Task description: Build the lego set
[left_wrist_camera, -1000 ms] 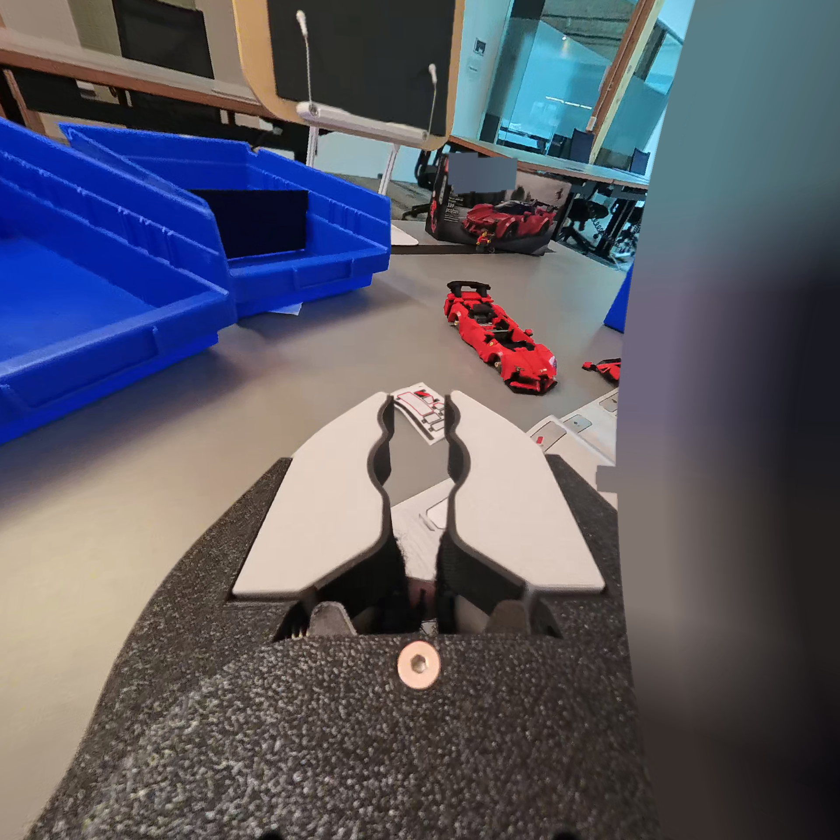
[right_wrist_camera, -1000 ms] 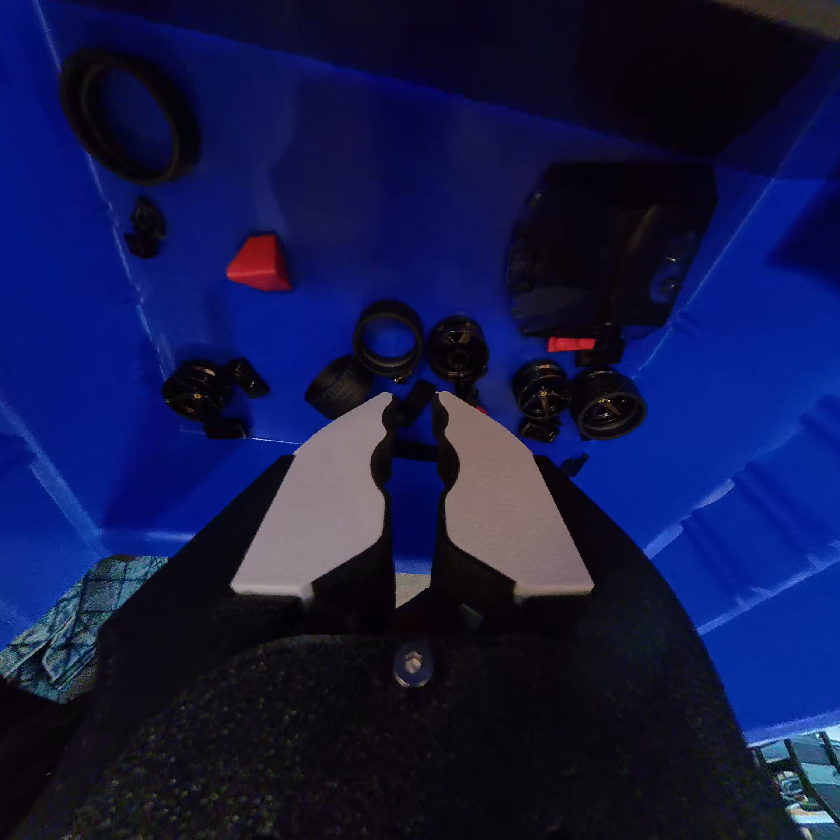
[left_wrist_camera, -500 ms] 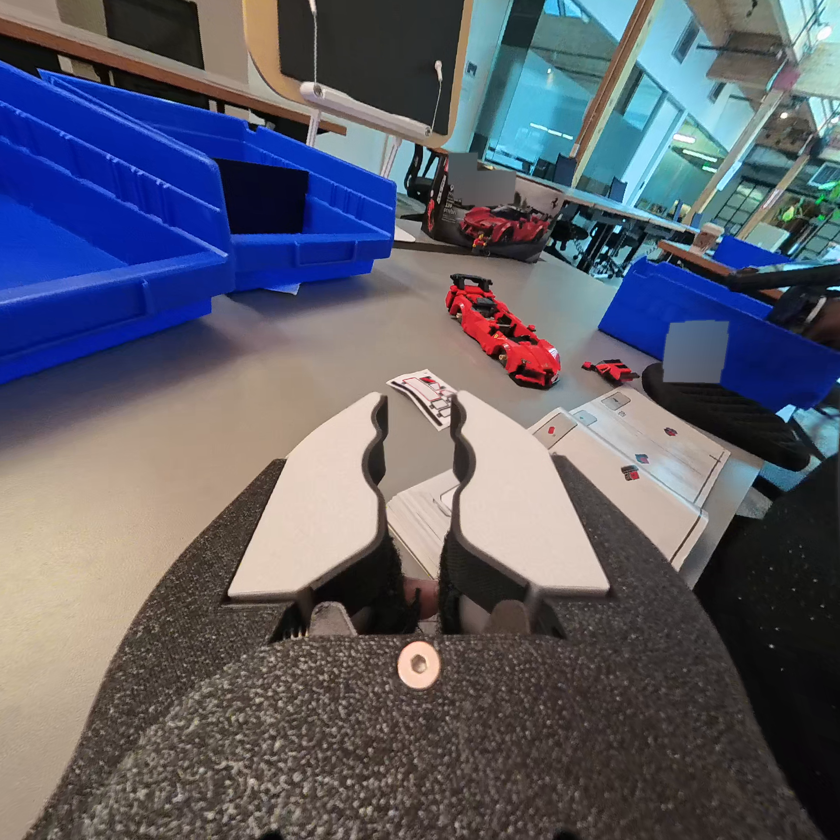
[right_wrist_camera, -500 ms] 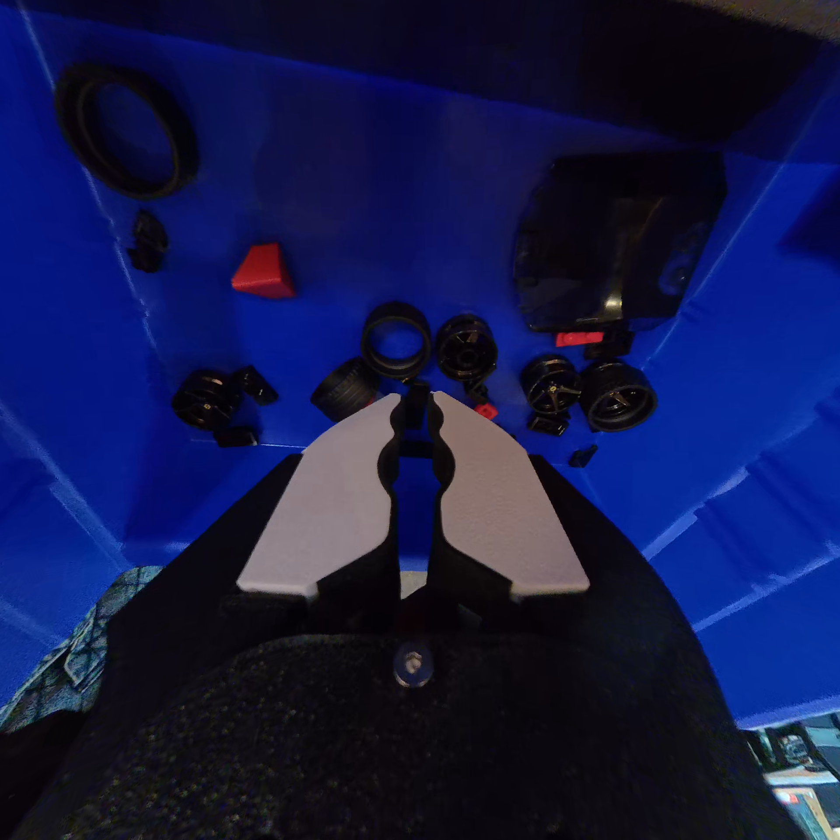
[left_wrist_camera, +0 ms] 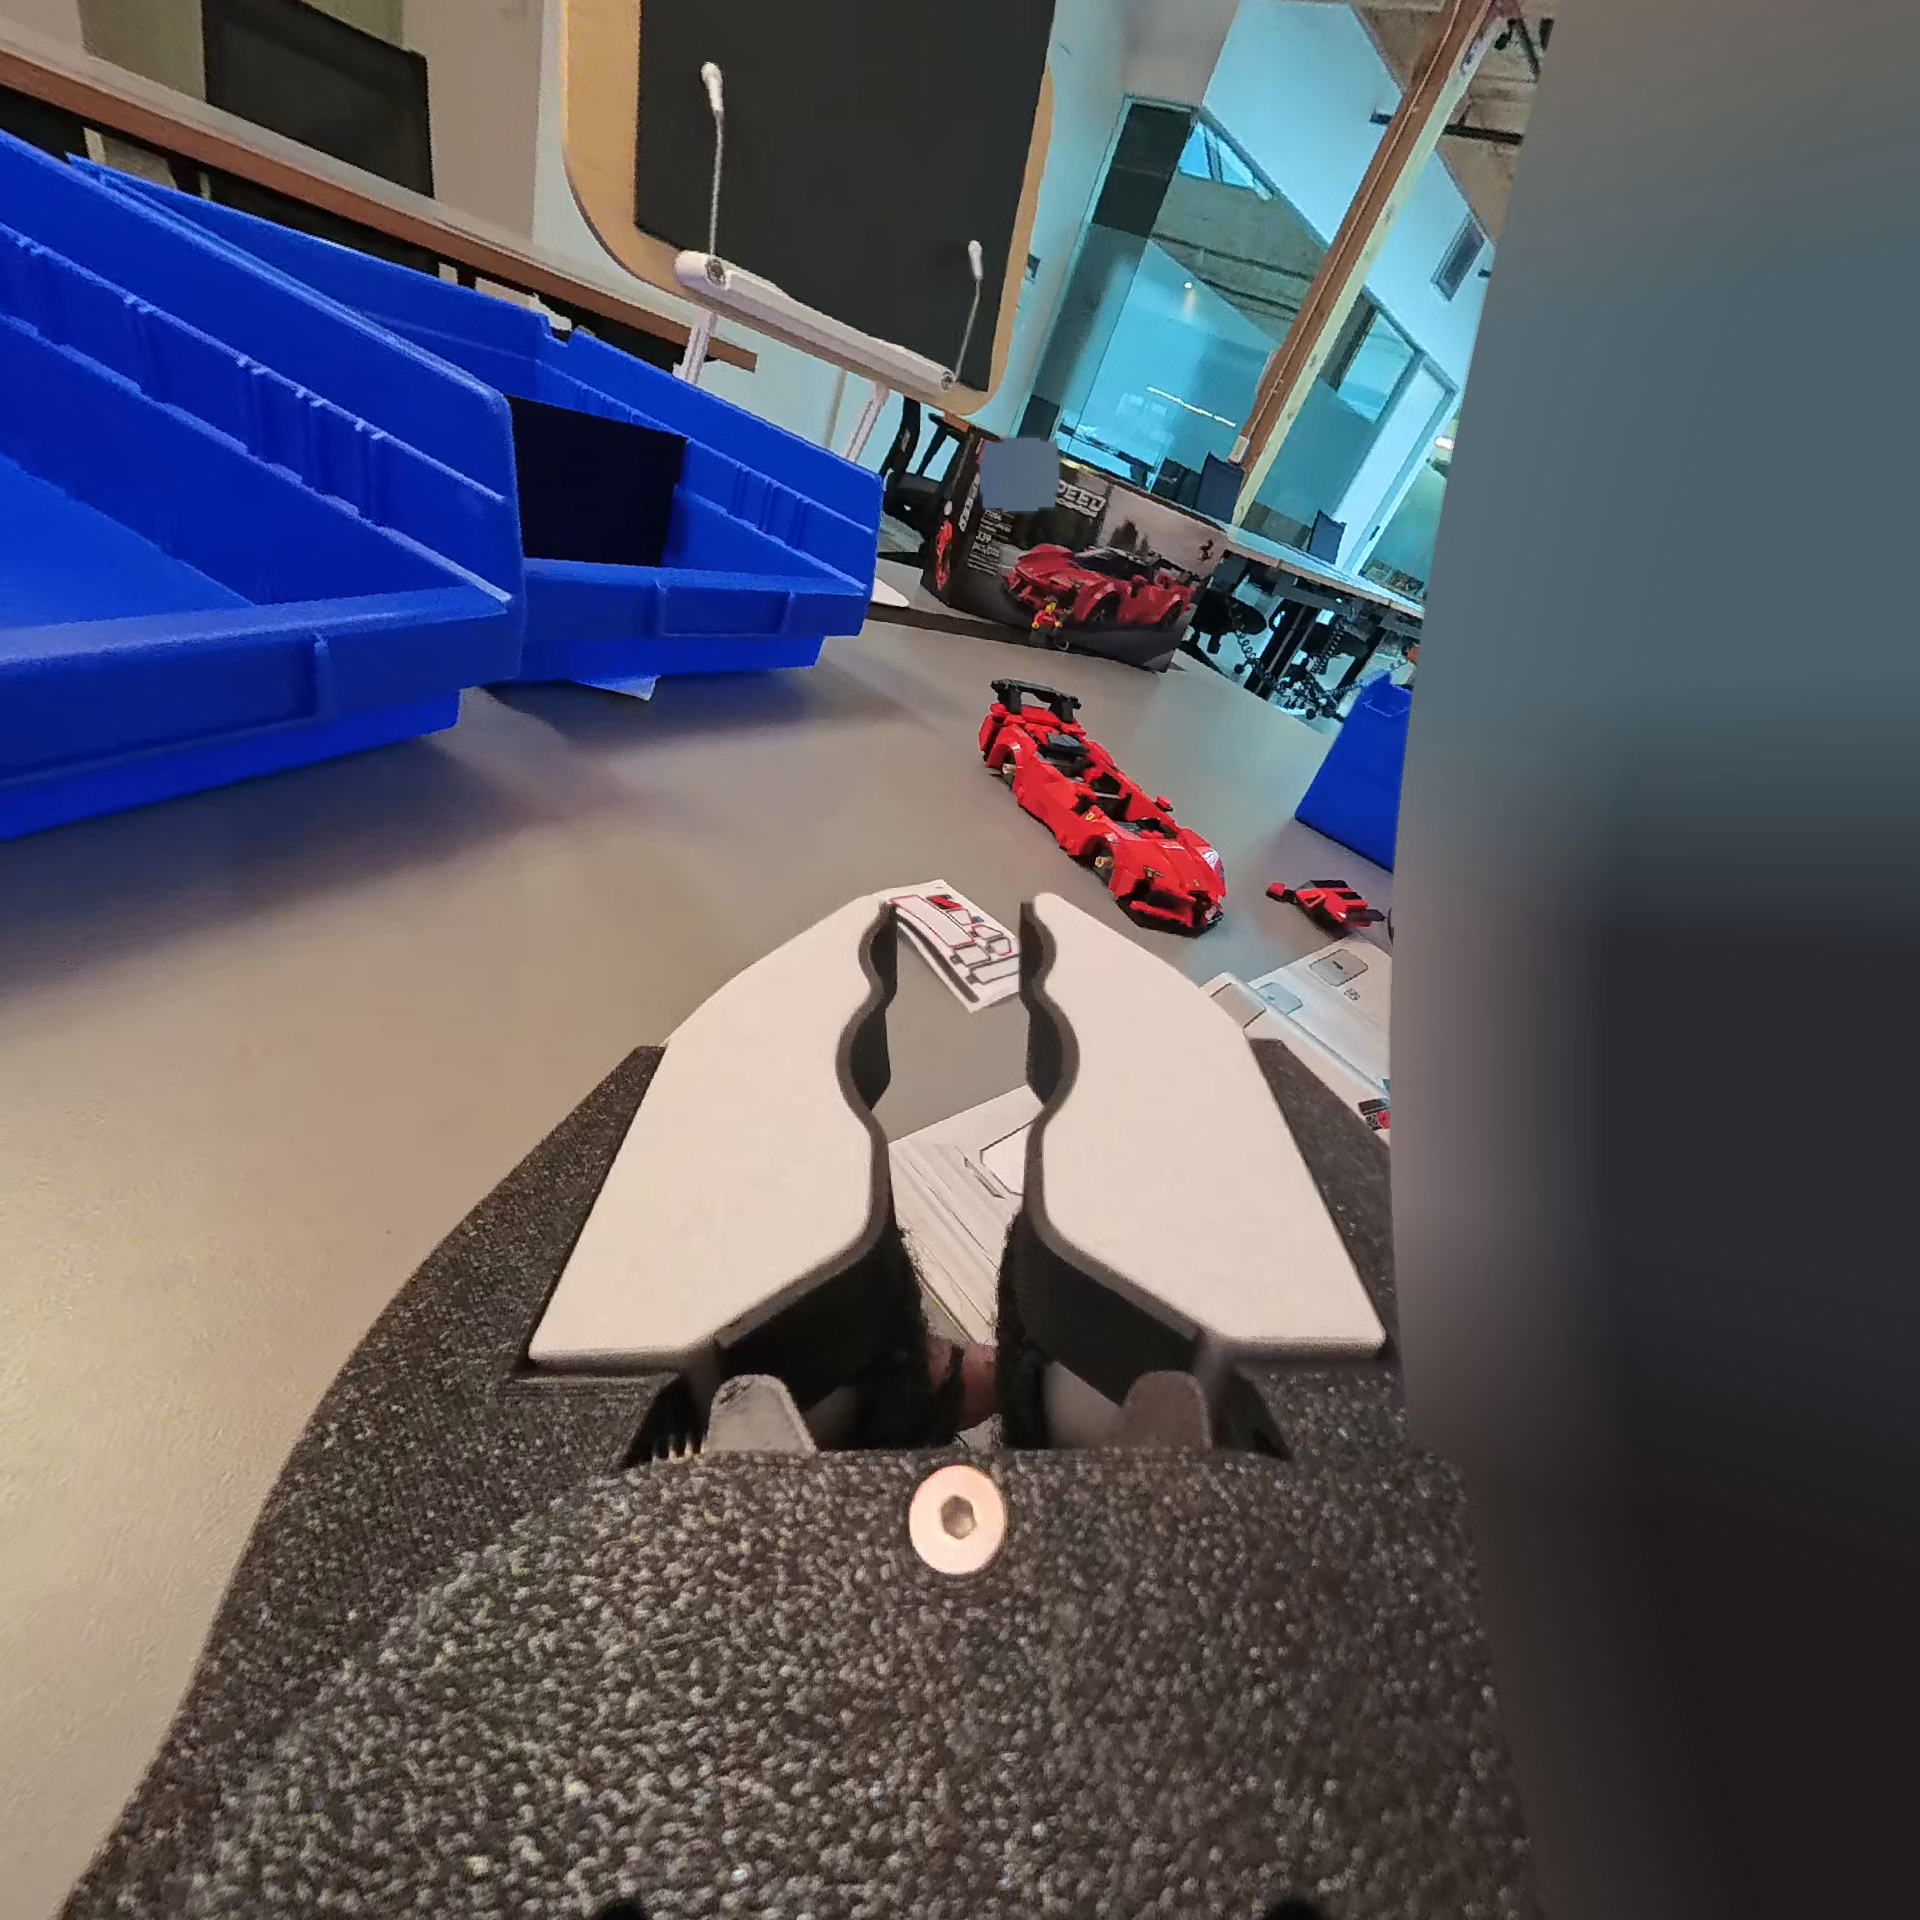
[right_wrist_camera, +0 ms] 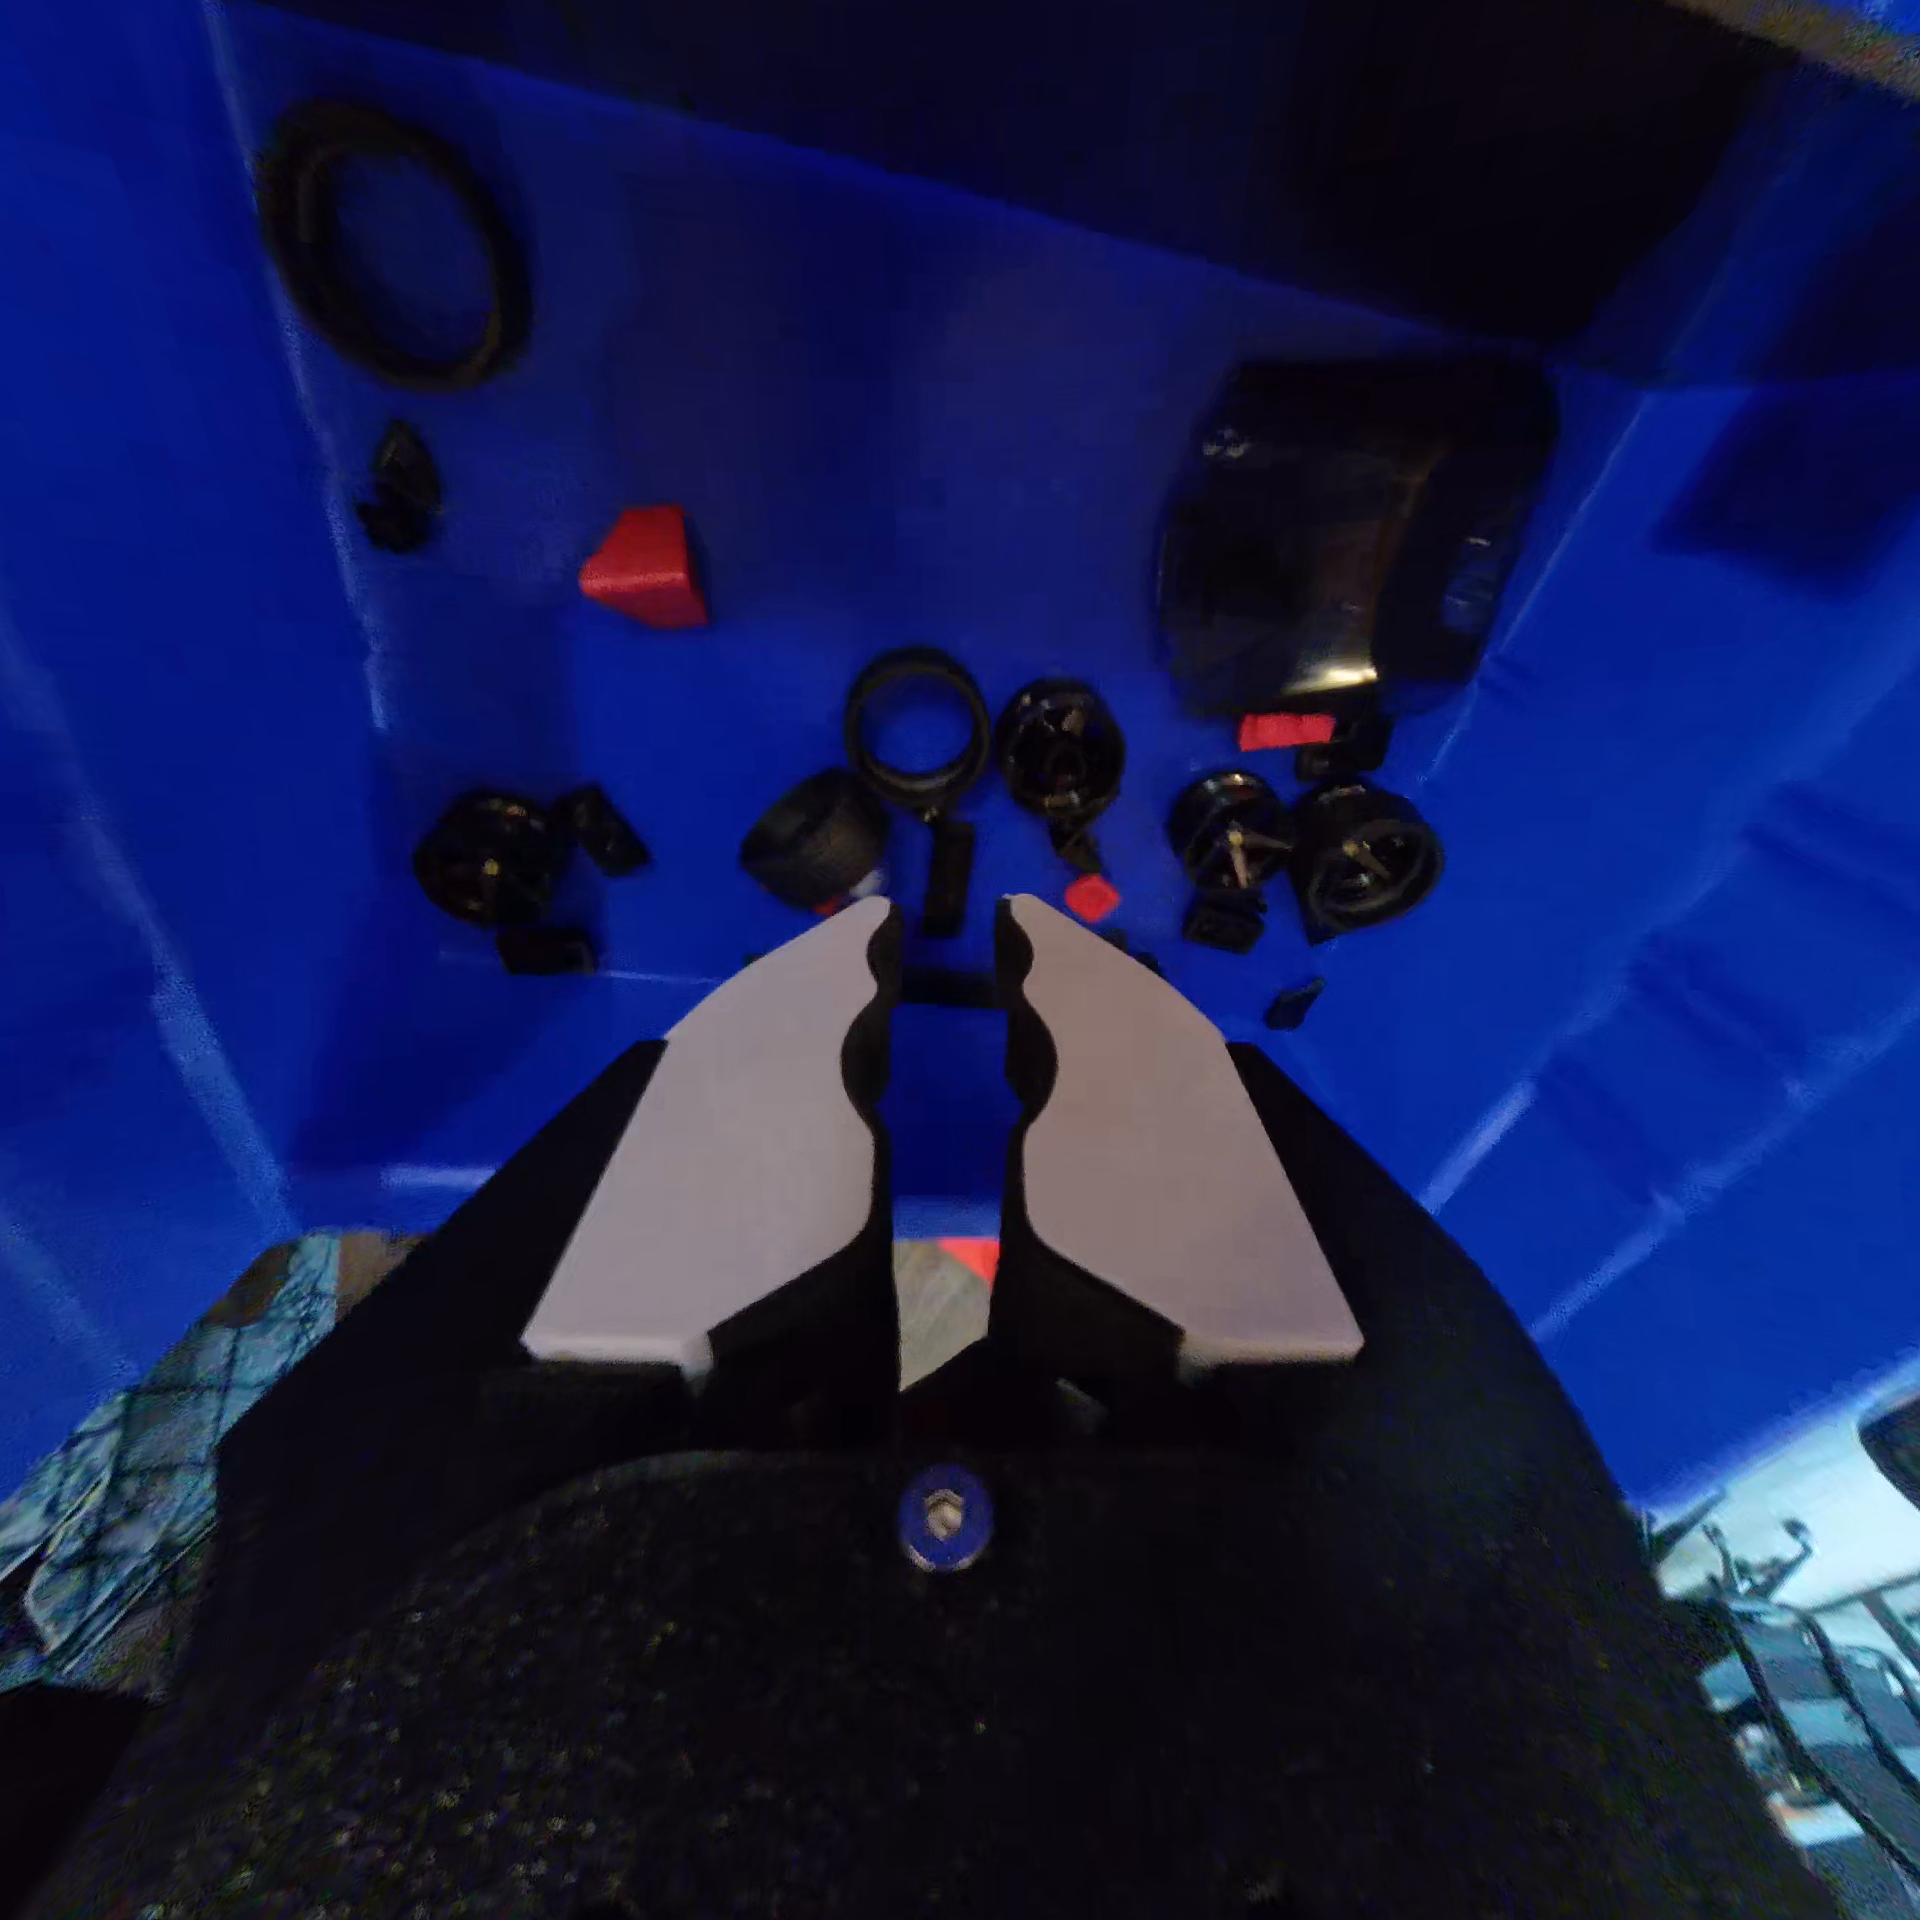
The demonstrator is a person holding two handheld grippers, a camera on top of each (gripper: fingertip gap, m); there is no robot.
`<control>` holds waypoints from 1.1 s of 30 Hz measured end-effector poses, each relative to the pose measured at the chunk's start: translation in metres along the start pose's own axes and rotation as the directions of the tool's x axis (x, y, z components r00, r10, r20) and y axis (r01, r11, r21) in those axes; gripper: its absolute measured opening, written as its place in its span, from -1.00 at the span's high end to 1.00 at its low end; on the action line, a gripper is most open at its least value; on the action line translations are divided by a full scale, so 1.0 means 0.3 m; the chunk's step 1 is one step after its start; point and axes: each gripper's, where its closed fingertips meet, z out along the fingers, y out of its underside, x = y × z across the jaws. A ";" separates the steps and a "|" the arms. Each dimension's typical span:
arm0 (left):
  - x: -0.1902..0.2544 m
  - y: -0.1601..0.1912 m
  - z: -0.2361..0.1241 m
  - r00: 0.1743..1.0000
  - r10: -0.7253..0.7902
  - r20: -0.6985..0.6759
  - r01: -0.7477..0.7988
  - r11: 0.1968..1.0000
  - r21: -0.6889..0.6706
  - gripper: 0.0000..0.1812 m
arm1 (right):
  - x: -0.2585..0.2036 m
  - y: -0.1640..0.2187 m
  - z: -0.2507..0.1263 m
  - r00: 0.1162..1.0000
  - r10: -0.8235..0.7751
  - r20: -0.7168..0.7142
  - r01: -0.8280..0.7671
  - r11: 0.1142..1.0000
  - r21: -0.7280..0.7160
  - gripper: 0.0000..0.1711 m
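The right gripper [right_wrist_camera: 945, 914] points down into a blue bin [right_wrist_camera: 1714, 1039]. Its fingers have a narrow gap between them and hold nothing. Just past the tips, in the middle of the frame, lies a small black bar piece [right_wrist_camera: 948, 878]. A tiny red piece [right_wrist_camera: 1091, 896] sits just to its right. Black wheels [right_wrist_camera: 1361, 857] and a thin tire ring [right_wrist_camera: 914, 740] lie close around them, and a red wedge [right_wrist_camera: 646, 569] sits at the upper left.

The left gripper [left_wrist_camera: 954, 920] hangs over the grey table [left_wrist_camera: 312, 1039]. Its fingers are a little apart and empty. The red lego car [left_wrist_camera: 1101, 816] stands right of the middle of the frame. A sticker sheet [left_wrist_camera: 961, 940] lies just past the tips, and the instruction book [left_wrist_camera: 1309, 997] lies at the right.

I think the next step is picking a small piece from the bin. The pieces are tiny and packed close, so the fingers could bump a wheel and make it roll, or grab the wrong piece. The bin is dark too, which makes aiming hard. A thin piece could also slip out of the fingers.
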 end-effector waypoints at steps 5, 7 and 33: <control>-0.042 -0.001 0.014 0.999 -0.017 0.031 0.018 0.999 -0.040 0.76 | 0.006 -0.001 -0.156 0.999 -0.030 -0.042 0.041 0.959 0.281 0.81; -0.061 -0.004 0.024 0.996 0.022 0.087 -0.014 0.996 -0.088 0.76 | 0.008 0.003 -0.203 0.996 -0.068 -0.054 0.083 0.926 0.368 0.81; 0.108 -0.168 0.337 0.937 0.335 0.099 -0.306 0.924 -0.228 0.76 | 0.005 -0.002 0.050 0.981 -0.131 0.142 0.102 0.975 0.197 0.90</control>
